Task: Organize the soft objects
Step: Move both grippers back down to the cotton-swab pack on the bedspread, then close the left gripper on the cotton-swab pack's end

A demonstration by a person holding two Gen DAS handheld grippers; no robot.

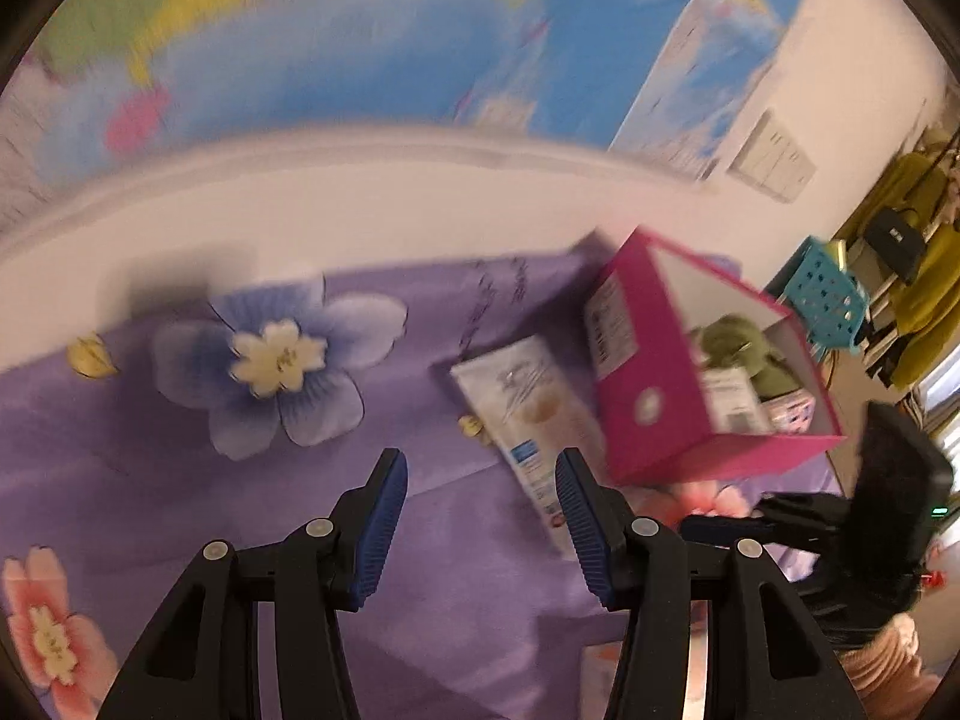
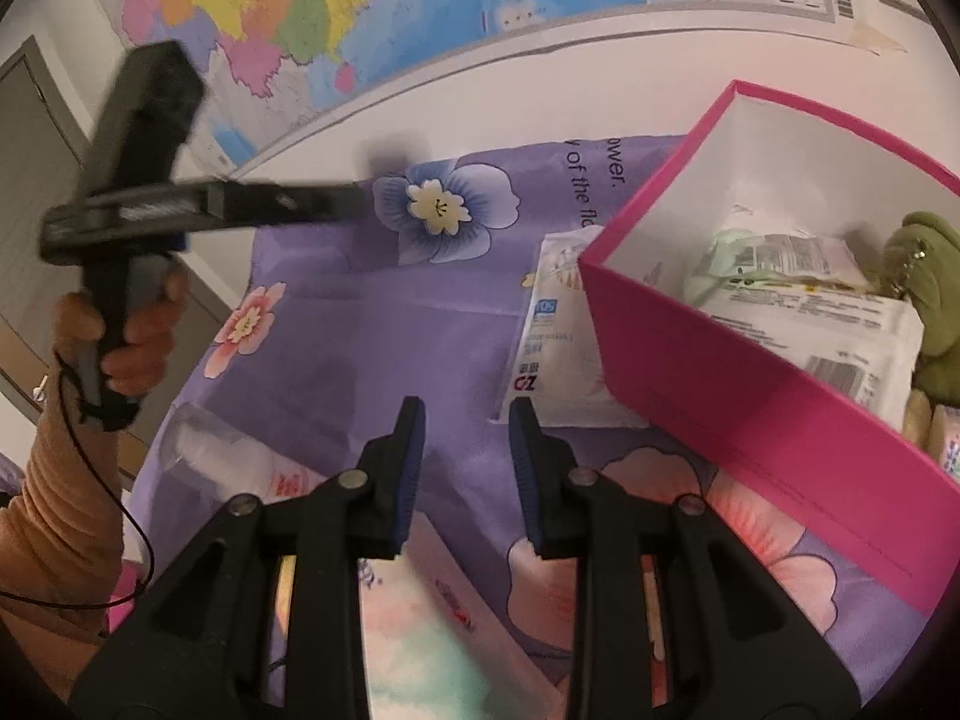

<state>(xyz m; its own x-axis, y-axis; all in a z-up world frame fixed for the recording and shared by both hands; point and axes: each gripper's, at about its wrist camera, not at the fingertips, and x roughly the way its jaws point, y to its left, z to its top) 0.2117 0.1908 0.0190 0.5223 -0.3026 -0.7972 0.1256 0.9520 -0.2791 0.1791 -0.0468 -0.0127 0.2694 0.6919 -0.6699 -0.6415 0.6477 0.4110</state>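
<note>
White soft pack (image 2: 555, 330) is lying flat on the purple flowered cloth (image 2: 384, 348), touching the outer wall of the pink box (image 2: 750, 420), one edge tucked against it. Box is already holding a green plush toy (image 2: 924, 288), a white wipes pack (image 2: 822, 324) and a smaller pale packet behind it. Two more soft packs are sitting near the bottom of the right view: a clear-wrapped one (image 2: 240, 462) at left, a pastel one (image 2: 432, 618) under the jaws.

Right gripper (image 2: 467, 468) is hovering just short of the white pack's near corner, jaws parted, holding nothing. Left gripper (image 1: 480, 522) is hanging higher, jaws wide apart and empty; left view is motion-blurred, so fine detail there is unreliable.

Likely step: pick the white pack, drop it in the box. Suggest:
- approaching along the pack's short edge, away from the box wall, so the fingers aren't jamming against cardboard
- pinching the edge seam, not the middle; film is probably sagging and slipping
- lifting clear of the rim before moving over
- left gripper bracing the box if it's sliding on the cloth.
</note>
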